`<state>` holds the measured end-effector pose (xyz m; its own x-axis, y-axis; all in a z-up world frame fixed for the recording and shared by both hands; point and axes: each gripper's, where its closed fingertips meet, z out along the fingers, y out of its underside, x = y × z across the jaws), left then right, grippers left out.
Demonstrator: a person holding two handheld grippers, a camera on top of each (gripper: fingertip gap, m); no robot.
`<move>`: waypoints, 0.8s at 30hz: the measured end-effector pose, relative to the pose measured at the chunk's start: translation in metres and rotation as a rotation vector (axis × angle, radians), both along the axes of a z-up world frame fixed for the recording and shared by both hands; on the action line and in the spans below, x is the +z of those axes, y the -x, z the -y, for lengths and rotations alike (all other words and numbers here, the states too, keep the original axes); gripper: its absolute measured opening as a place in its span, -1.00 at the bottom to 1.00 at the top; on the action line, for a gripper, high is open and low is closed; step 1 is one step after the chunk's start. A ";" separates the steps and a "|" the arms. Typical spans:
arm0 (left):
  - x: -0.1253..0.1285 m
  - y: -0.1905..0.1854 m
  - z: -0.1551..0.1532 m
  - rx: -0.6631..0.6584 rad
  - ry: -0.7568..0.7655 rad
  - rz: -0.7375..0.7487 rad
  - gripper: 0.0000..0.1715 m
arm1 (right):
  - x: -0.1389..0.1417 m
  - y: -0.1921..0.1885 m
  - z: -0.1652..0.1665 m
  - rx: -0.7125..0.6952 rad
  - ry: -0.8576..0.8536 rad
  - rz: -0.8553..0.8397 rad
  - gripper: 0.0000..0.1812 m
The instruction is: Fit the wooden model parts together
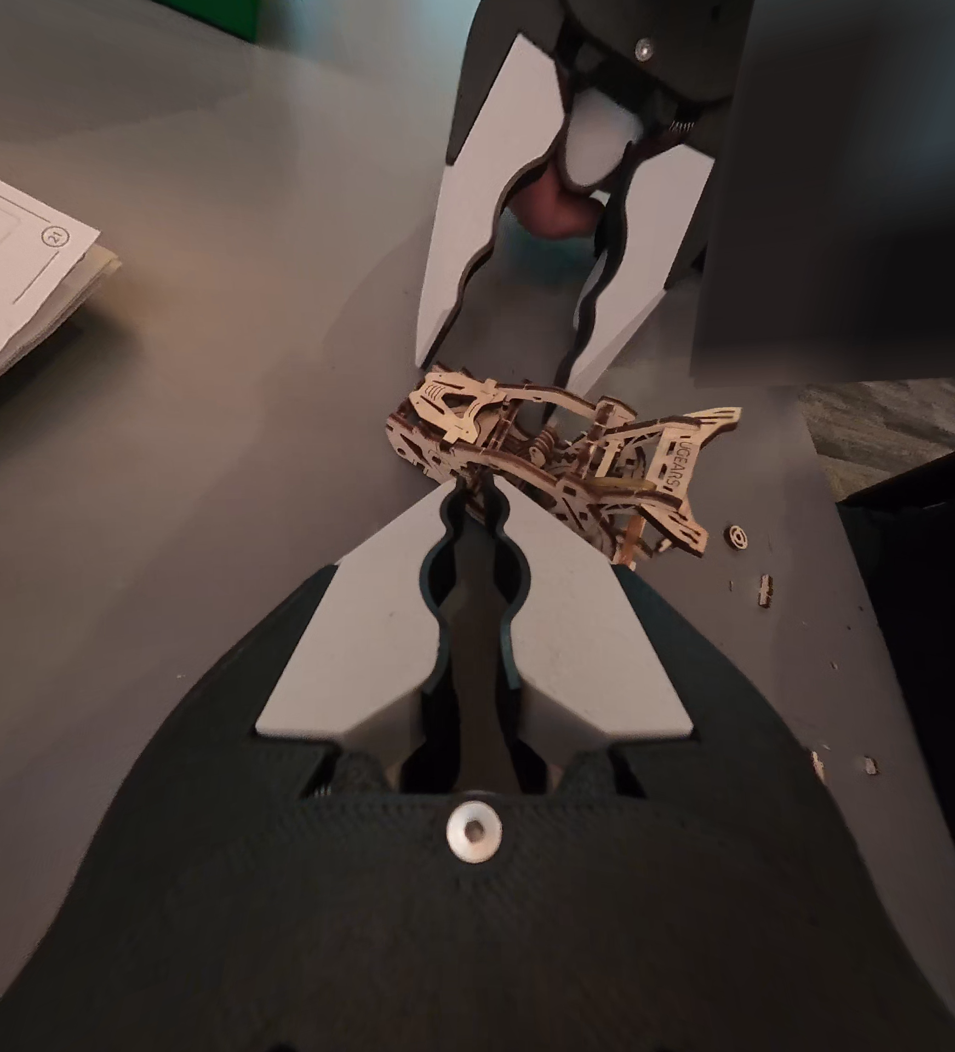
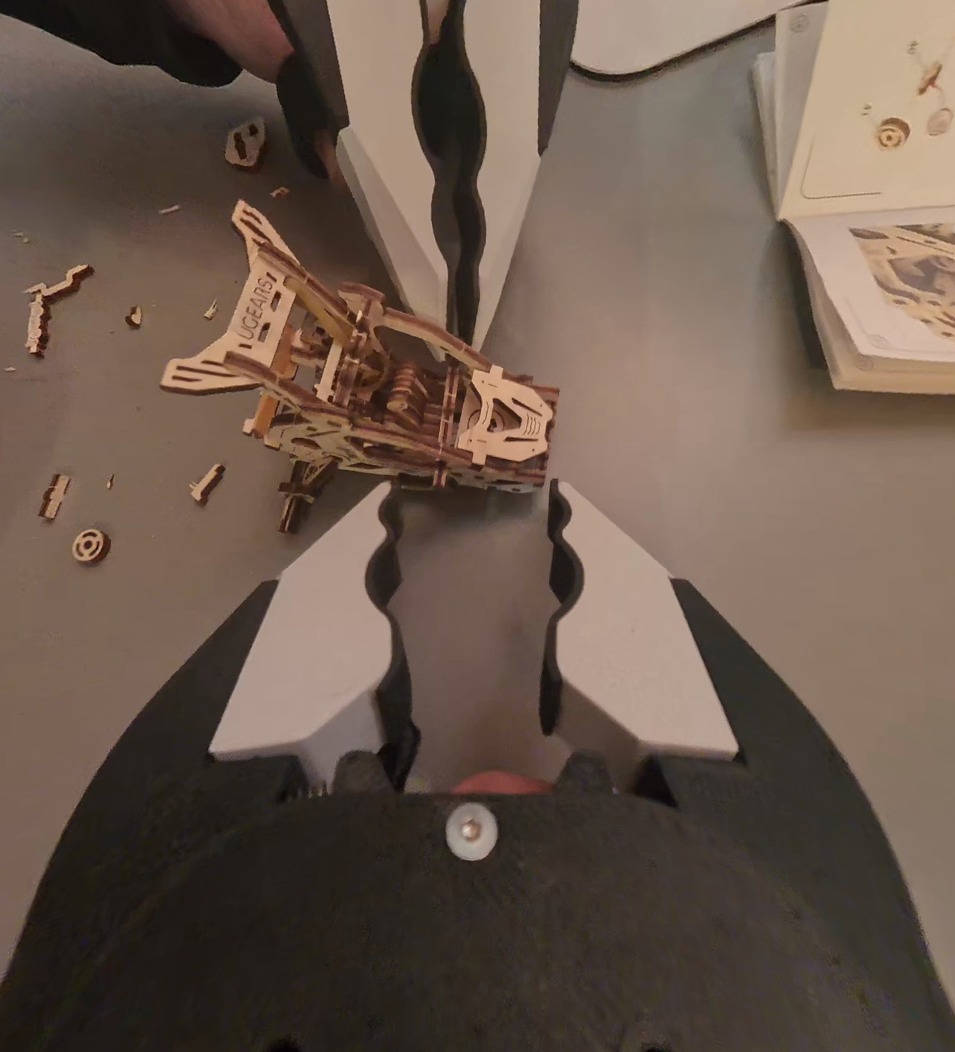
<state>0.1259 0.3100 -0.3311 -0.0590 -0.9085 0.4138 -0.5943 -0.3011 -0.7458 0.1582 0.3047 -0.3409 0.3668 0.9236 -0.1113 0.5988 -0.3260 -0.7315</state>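
Left tool [image 1: 475, 484]: clenched on the near edge of the wooden model [image 1: 549, 467], tips nearly together around a thin side rail. Right tool [image 2: 469, 489]: released, jaws standing wide apart, tips just at the model's [image 2: 361, 393] blunt front end without gripping.

Model: tilted on the grey tabletop [image 2: 663, 398], between the two tools, winged tail plate pointing away from the booklet [image 2: 890, 296].

Loose pieces scattered beside the tail: small ring [image 2: 90, 546], short slotted strip [image 2: 53, 495], offcuts [image 2: 42, 313].

Probably a steadying step before the next part goes in. Best kept firm but light on the rail, thin plywood likely to snap if twisted. Right tool better brought square across the body walls, not the delicate top frame.
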 end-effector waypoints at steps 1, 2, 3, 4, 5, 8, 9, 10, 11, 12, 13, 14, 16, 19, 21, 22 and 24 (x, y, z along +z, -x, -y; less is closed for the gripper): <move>0.000 0.000 0.000 0.002 -0.004 0.001 -0.97 | 0.000 -0.001 0.002 -0.004 0.008 -0.005 -0.50; 0.000 0.000 -0.001 0.005 -0.006 0.002 -0.97 | 0.001 -0.001 0.005 -0.003 0.008 -0.015 -0.57; 0.000 0.000 -0.001 0.006 -0.007 0.002 -0.97 | -0.001 -0.002 0.006 -0.014 0.005 -0.014 -0.62; 0.000 -0.001 -0.001 0.009 -0.012 0.003 -0.97 | -0.003 -0.003 0.007 -0.017 0.005 -0.010 -0.72; 0.000 -0.002 -0.001 0.010 -0.015 0.003 -0.97 | -0.002 -0.002 0.008 -0.020 0.002 -0.020 -0.80; 0.002 -0.003 -0.002 0.008 -0.022 0.010 -0.97 | 0.002 -0.002 0.005 -0.042 -0.013 -0.049 -0.87; 0.002 -0.004 -0.001 0.006 -0.023 0.013 -0.97 | 0.003 -0.002 0.004 -0.048 -0.012 -0.059 -0.86; 0.002 -0.004 -0.001 0.004 -0.027 0.013 -0.97 | 0.004 -0.001 0.003 -0.055 -0.014 -0.069 -0.84; 0.002 -0.004 -0.001 0.004 -0.031 0.013 -0.97 | 0.005 0.000 0.003 -0.059 -0.014 -0.074 -0.83; 0.002 -0.005 -0.001 0.006 -0.031 0.016 -0.97 | 0.004 0.000 0.003 -0.057 -0.013 -0.070 -0.85; 0.003 -0.005 -0.001 0.006 -0.027 0.020 -0.97 | 0.003 0.001 0.004 -0.051 -0.016 -0.066 -0.90; 0.003 -0.006 -0.001 0.007 -0.027 0.022 -0.97 | 0.003 0.002 0.006 -0.042 -0.015 -0.067 -0.98; 0.004 -0.006 -0.002 0.013 -0.030 0.023 -0.97 | 0.003 0.002 0.006 -0.049 -0.029 -0.061 -0.99; 0.004 -0.006 -0.002 0.014 -0.026 0.025 -0.97 | 0.003 0.003 0.005 -0.056 -0.027 -0.067 -0.99; 0.004 -0.005 -0.002 0.011 -0.024 0.028 -0.97 | 0.003 0.003 0.005 -0.058 -0.025 -0.068 -1.00; 0.004 -0.005 -0.003 0.010 -0.029 0.029 -0.97 | 0.003 0.003 0.005 -0.060 -0.022 -0.069 -1.00; 0.005 -0.005 -0.003 0.002 -0.023 0.029 -0.97 | 0.003 0.003 0.004 -0.066 -0.015 -0.076 -0.99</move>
